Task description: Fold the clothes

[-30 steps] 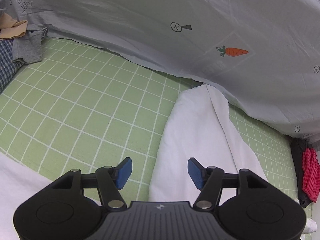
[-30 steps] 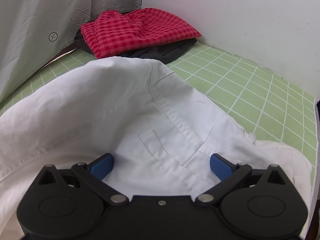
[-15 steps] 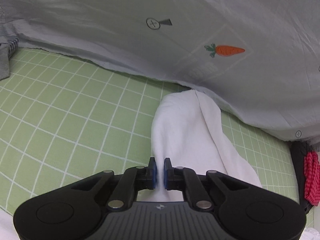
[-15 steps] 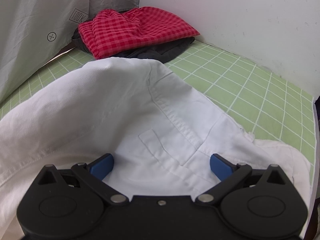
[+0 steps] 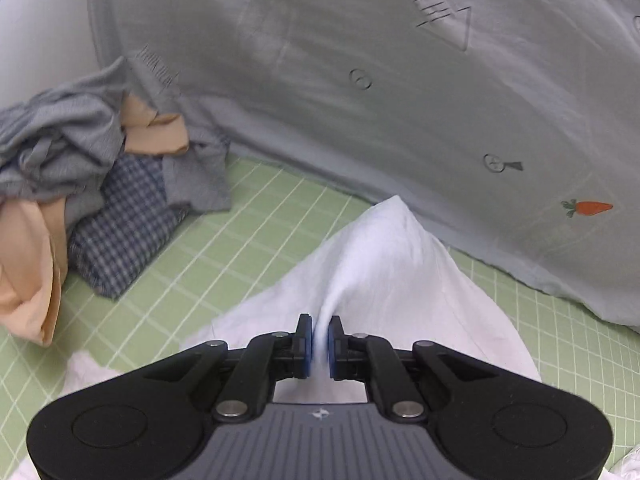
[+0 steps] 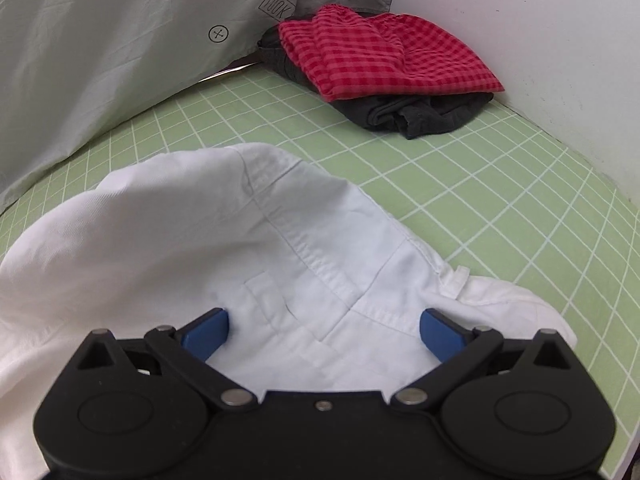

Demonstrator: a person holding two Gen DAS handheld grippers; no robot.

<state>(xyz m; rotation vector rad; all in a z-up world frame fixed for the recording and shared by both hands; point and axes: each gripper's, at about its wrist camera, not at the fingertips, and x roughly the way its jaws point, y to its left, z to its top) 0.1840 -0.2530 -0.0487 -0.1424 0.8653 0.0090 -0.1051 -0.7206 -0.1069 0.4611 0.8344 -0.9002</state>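
Evidently the fold is only begun: the white garment (image 5: pixel 384 264) lies loosely spread at the frame's centre on the green checked mat (image 5: pixel 224 248), a ridge of it pinched by the closed left claw (image 5: pixel 318 340), while the right claw (image 6: pixel 324 332) is held wide apart over it, gripping nothing.

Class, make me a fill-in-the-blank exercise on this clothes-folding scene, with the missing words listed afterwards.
1. The left gripper is shut on the ____ cotton shirt.
2. The right gripper hovers over that shirt with its jaws ____.
3. The red checked cloth lies on top of a ____ garment.
4. The grey sheet behind is printed with small orange ____.

Missing words: white; open; dark grey; carrots
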